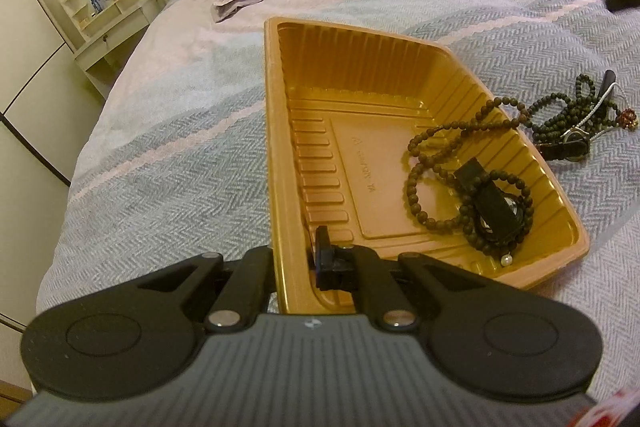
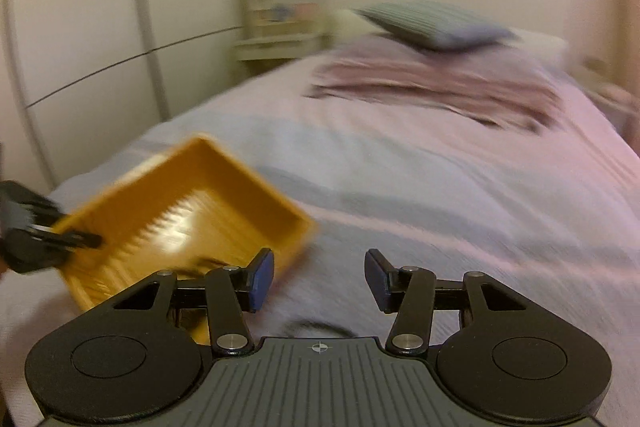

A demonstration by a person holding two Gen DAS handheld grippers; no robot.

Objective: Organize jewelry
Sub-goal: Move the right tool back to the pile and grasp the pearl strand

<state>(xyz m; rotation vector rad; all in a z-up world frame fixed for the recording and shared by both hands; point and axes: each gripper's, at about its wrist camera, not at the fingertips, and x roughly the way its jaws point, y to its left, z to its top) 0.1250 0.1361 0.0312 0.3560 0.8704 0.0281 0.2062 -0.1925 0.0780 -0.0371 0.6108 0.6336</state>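
- Beside the tray's [image 1: 276, 131] right wall, on the bed [image 1: 160, 147], lies my next target: a tangle of dark beads [image 1: 568, 111] with a watch [image 1: 576, 139], lying roughly crosswise.
- My right tongs [image 2: 320, 277] are nearer to it, I judge; they stand spread, nothing between them.
- My left tongs [image 1: 294, 261] are pinching the tray's near rim.
- Inside the tray: a brown bead strand [image 1: 440, 163], partly draped over the right wall, and a black-strapped watch [image 1: 494, 209].

left gripper [image 1: 298, 259]: fingers clamped, angled down | right gripper [image 2: 319, 279]: fingers apart, empty
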